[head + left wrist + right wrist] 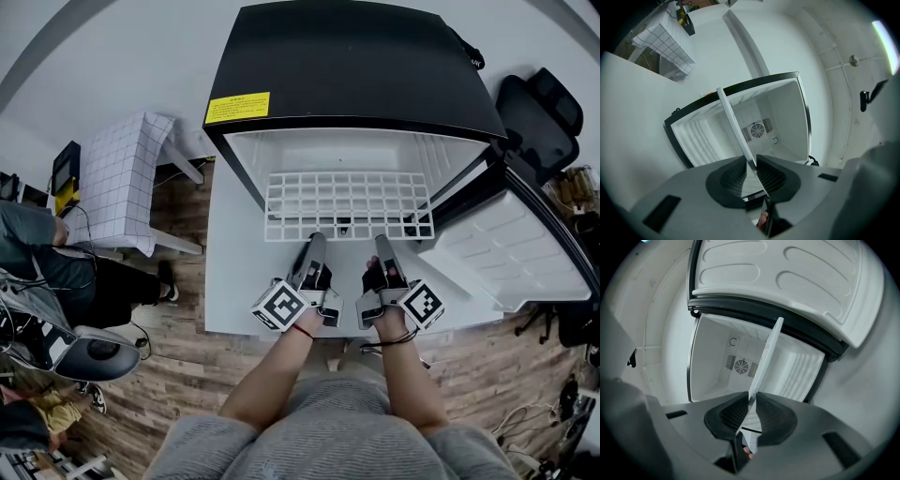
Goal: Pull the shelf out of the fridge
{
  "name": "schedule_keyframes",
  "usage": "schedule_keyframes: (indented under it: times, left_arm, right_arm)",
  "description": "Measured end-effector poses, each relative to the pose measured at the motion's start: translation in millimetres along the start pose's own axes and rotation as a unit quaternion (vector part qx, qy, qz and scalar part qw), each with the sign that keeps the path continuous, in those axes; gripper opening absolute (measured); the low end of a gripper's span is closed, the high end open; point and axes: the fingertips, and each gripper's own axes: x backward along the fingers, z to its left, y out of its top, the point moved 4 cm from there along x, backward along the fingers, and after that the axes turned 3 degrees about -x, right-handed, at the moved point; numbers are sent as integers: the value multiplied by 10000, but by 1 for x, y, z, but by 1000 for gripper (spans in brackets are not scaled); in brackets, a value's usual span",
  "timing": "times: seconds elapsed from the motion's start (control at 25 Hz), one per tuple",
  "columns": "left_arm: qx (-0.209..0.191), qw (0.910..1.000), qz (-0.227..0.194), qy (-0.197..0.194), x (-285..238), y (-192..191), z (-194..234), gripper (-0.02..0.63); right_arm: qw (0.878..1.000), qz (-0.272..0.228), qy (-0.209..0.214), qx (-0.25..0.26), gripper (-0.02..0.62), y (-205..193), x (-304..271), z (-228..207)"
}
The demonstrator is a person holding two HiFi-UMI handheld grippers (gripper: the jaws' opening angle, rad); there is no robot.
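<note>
At centre, the left gripper (316, 240) and right gripper (382, 242) clamp the shelf's (347, 202) front edge, spaced apart, presumably to pull it out evenly.

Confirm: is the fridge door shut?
No, the door stands swung open to the right of the fridge, its white inner liner showing.

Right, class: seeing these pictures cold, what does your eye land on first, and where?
The black fridge fills the top centre of the head view, its door open to the right. From its white inside a white wire shelf juts toward the person, its front edge pinched by the left claw and the right claw. A yellow label sits on the fridge's top, at left.
</note>
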Motion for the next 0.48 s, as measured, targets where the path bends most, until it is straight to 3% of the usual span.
schedule_keyframes:
  times: [0.48]
  left_arm:
    - [14, 10000, 15, 27, 3, -3, 1, 75]
  right_arm:
    - [10000, 15, -48, -11, 58, -1, 4, -4]
